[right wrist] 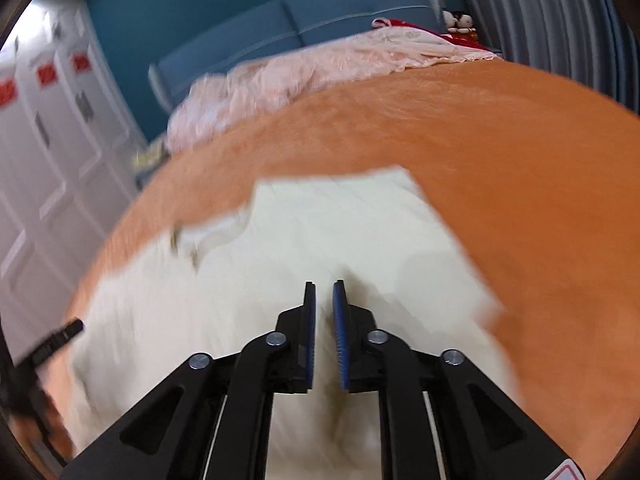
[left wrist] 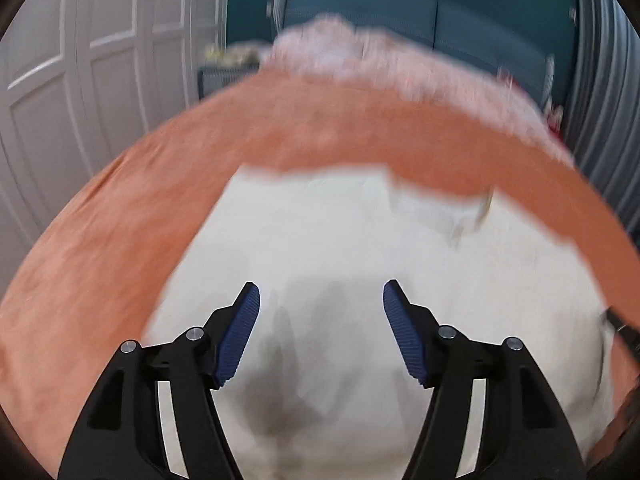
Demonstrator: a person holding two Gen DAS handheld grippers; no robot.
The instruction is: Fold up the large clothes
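A large cream garment (left wrist: pixel 340 240) lies spread on an orange bed cover (left wrist: pixel 120 220); it also shows in the right wrist view (right wrist: pixel 320 232), where the bed cover (right wrist: pixel 520 160) surrounds it. My left gripper (left wrist: pixel 321 292) is open and empty, hovering above the cloth. My right gripper (right wrist: pixel 324 292) has its jaws nearly together with a narrow gap, above the cloth; nothing shows between the pads. The left gripper's tip (right wrist: pixel 60 340) shows at the left edge of the right wrist view. Both views are motion-blurred.
A crumpled pink blanket (right wrist: pixel 320 68) lies at the bed's far end by a blue padded headboard (right wrist: pixel 320 20). White wardrobe doors (left wrist: pixel 80 60) stand to the left. Grey curtains (right wrist: pixel 540 8) and soft toys (right wrist: pixel 460 22) are at the far right.
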